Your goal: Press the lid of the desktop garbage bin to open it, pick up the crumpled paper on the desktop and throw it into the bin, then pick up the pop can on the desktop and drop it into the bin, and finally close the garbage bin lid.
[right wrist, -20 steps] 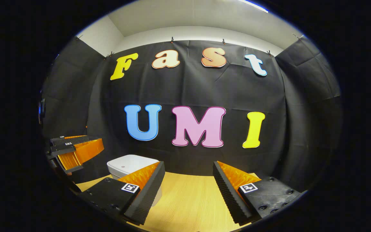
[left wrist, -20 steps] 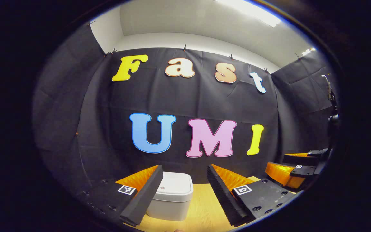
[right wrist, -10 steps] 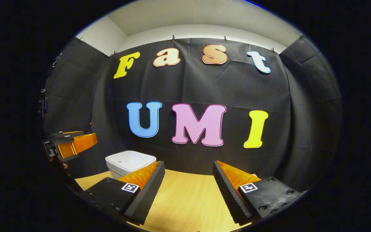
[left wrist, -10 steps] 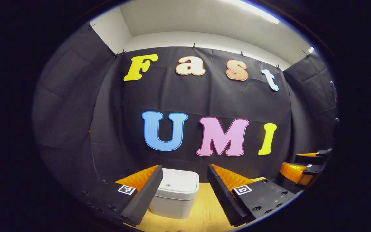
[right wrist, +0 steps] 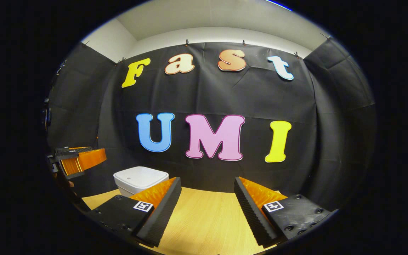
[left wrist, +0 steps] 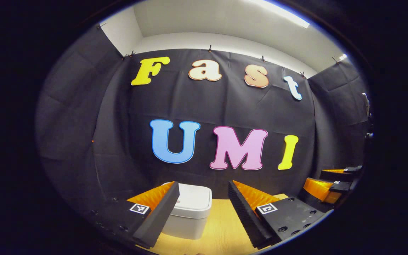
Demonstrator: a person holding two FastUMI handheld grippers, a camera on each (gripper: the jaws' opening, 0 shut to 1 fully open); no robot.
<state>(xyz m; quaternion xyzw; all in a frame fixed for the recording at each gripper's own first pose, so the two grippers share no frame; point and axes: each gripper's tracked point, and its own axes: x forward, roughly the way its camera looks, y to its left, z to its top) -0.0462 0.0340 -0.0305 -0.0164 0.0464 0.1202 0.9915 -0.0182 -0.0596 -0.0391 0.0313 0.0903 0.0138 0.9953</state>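
White plastic, the garbage bin [left wrist: 190,212] sits closed on the bench just ahead of the left gripper [left wrist: 200,212], partly behind its left finger; its lid [left wrist: 193,198] lies flat, a small round mark near the front edge. Both fingers stand wide apart, holding nothing. To open the bin well, I would lower one fingertip squarely onto the lid and press straight down. In the right gripper view the right gripper [right wrist: 207,212] hangs open too, the bin beyond its left finger. The pale wooden bench [right wrist: 207,219] runs back to black cloth walls under a white ceiling.
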